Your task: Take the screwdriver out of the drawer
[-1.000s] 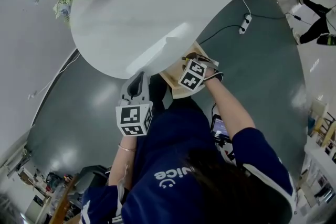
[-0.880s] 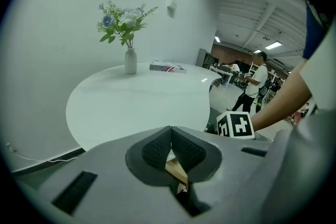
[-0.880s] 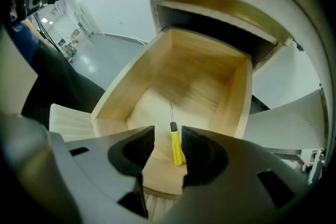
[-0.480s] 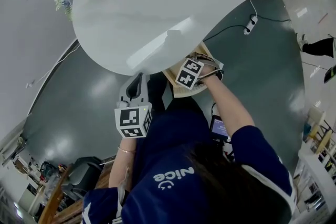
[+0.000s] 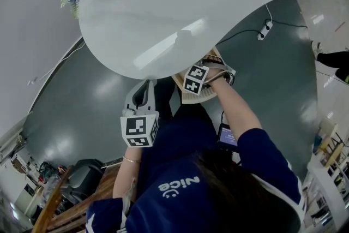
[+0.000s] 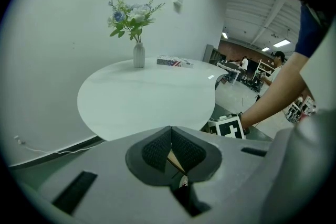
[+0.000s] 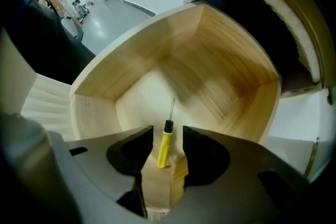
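A white round table (image 5: 180,3) carries a vase (image 6: 138,55) of blue and white flowers (image 6: 131,16) near its far edge, a flat box (image 6: 174,62) beside it. A power strip (image 5: 265,29) lies on the grey floor (image 5: 82,101).

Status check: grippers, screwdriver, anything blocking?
Left gripper shut, clear of the drawer. Right gripper open, jaws just been opening, lined up over the screwdriver, not gripping. Screwdriver lies on the drawer floor. Nothing in the way.
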